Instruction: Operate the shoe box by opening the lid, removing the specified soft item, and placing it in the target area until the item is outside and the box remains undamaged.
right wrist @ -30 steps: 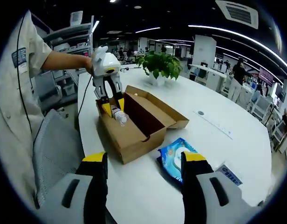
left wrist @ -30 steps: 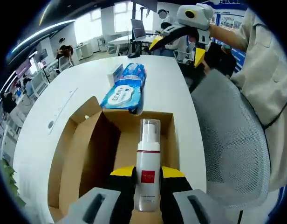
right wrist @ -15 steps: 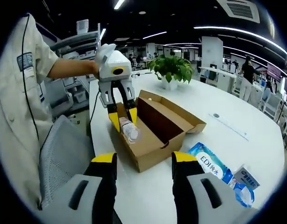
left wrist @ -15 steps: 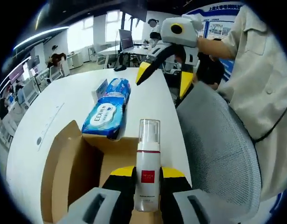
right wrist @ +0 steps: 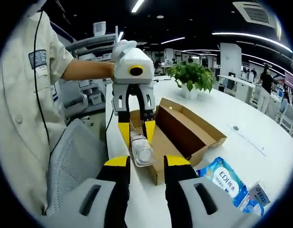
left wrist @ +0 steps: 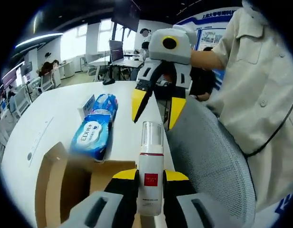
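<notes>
My left gripper (left wrist: 150,184) is shut on a white pump bottle (left wrist: 150,171) with a red label and a clear cap, held above the near end of the open cardboard shoe box (left wrist: 56,185). My right gripper (left wrist: 156,108) faces it with its yellow tips spread just beyond the cap. From the right gripper view, the left gripper (right wrist: 137,134) holds the bottle (right wrist: 141,151) with its cap pointing into the gap of my right gripper (right wrist: 147,164), which is open. The jaws stand to either side of the cap without touching. The box (right wrist: 187,130) lies open behind it.
A blue wet-wipes pack (left wrist: 92,134) lies on the white table (left wrist: 46,114) beyond the box, with a second blue pack (left wrist: 104,101) behind it. A grey mesh chair (left wrist: 208,166) stands at the table's edge beside the person. A potted plant (right wrist: 191,76) stands further along the table.
The left gripper has carried the bottle up and away from the box toward the right gripper. The right gripper has come close, and its jaws have narrowed around the cap end.
</notes>
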`<state>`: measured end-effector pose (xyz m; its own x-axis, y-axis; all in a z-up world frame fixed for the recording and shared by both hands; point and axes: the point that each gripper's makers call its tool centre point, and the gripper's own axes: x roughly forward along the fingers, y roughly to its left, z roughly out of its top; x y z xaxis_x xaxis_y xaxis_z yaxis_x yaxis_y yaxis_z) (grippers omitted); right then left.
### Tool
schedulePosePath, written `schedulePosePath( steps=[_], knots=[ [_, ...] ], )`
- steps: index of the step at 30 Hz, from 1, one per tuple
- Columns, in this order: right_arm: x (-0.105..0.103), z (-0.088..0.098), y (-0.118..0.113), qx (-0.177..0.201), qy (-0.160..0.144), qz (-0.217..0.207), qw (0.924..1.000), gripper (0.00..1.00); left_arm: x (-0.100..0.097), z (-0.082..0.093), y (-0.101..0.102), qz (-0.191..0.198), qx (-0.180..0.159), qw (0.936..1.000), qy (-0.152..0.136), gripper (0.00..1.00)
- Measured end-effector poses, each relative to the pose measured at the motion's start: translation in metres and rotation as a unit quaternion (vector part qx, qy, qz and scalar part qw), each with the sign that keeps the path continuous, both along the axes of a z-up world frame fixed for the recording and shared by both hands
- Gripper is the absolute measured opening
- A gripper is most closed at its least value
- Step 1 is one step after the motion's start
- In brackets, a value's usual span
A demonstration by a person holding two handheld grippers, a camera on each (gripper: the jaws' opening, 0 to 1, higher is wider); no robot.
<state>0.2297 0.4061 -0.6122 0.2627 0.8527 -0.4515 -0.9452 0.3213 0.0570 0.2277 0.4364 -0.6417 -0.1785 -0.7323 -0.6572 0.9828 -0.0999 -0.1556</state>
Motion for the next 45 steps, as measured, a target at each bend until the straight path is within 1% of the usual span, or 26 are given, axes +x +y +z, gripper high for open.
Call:
schedulePosePath(
  steps=[3,5,8,13,15,17,21,28,30,32,35,38,42,45],
  knots=[
    [-0.001,0.001,0.003,0.0,0.0,0.007,1.0,0.22,-0.003,0.002,-0.002,-0.006,-0.006,1.0,0.001,0.19],
    [-0.004,0.001,0.007,-0.005,-0.008,0.023,0.9997,0.21,-0.005,0.004,-0.004,-0.008,-0.013,0.9999,0.006,0.19],
    [-0.007,0.004,0.011,-0.005,-0.01,0.033,0.9994,0.19,-0.007,0.005,-0.007,-0.011,-0.018,0.9998,0.005,0.19],
    [-0.01,0.005,0.014,-0.013,-0.025,0.051,0.9983,0.18,-0.009,0.01,-0.011,-0.02,-0.029,0.9993,-0.005,0.19],
    [-0.01,0.004,0.014,-0.017,-0.028,0.052,0.9981,0.18,-0.008,0.01,-0.011,-0.022,-0.028,0.9993,-0.013,0.19],
    [-0.01,0.006,0.014,-0.017,-0.032,0.058,0.9977,0.18,-0.009,0.011,-0.011,-0.024,-0.029,0.9992,-0.014,0.19],
    [-0.01,0.005,0.014,-0.021,-0.034,0.058,0.9975,0.18,-0.008,0.012,-0.011,-0.026,-0.03,0.999,-0.019,0.19],
    [-0.01,0.005,0.014,-0.029,-0.026,0.048,0.9981,0.17,-0.007,0.012,-0.013,-0.031,-0.03,0.9986,-0.03,0.19],
    [-0.011,0.005,0.014,-0.034,-0.03,0.052,0.9976,0.17,-0.008,0.012,-0.014,-0.031,-0.033,0.9986,-0.028,0.19],
    [-0.011,0.004,0.013,-0.043,-0.024,0.05,0.9976,0.17,-0.009,0.012,-0.014,-0.03,-0.035,0.9985,-0.029,0.19],
    [-0.011,0.007,0.013,-0.044,-0.02,0.048,0.9977,0.17,-0.009,0.012,-0.015,-0.03,-0.042,0.998,-0.035,0.2],
    [-0.011,0.009,0.012,-0.046,-0.018,0.049,0.9976,0.16,-0.009,0.014,-0.016,-0.022,-0.044,0.9985,-0.026,0.2],
    [-0.012,0.014,0.011,-0.052,-0.034,0.057,0.9964,0.16,-0.008,0.015,-0.016,-0.017,-0.044,0.9984,-0.03,0.21],
    [-0.011,0.015,0.01,-0.058,-0.041,0.061,0.9956,0.16,-0.004,0.014,-0.015,-0.011,-0.045,0.9982,-0.038,0.26]
  ],
)
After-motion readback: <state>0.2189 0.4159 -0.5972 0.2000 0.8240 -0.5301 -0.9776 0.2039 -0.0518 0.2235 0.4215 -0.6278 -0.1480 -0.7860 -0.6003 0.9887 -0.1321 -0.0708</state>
